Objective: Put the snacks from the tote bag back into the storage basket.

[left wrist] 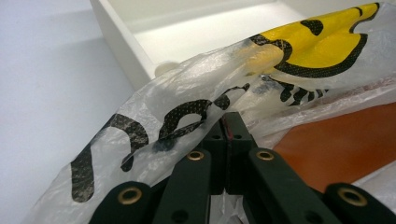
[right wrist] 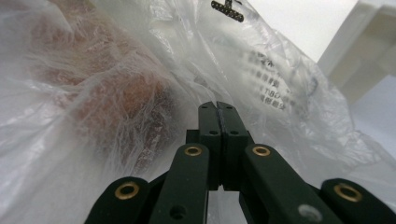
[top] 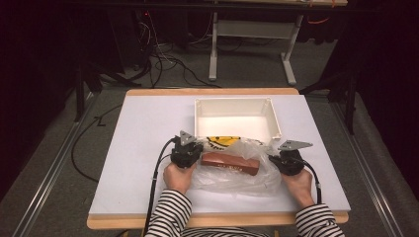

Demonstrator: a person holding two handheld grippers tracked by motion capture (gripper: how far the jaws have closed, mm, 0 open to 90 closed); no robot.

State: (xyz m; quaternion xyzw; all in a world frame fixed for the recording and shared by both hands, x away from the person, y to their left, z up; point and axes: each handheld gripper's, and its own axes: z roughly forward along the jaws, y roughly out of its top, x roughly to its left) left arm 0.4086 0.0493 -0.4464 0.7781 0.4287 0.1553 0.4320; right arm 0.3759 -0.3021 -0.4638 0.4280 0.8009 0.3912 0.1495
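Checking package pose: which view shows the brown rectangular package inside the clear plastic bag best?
High view: the brown rectangular package shows whole, lying between both grippers. Left gripper view shows one orange-brown corner; right gripper view a brown blur through the film.

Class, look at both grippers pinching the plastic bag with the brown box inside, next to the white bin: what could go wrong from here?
1. Both grippers, left and right, pinch only thin film of the bag; lifting might tear it or let it slip.
2. The brown box lies loose inside and could slide out.
3. The bag touches the bin wall and may snag.
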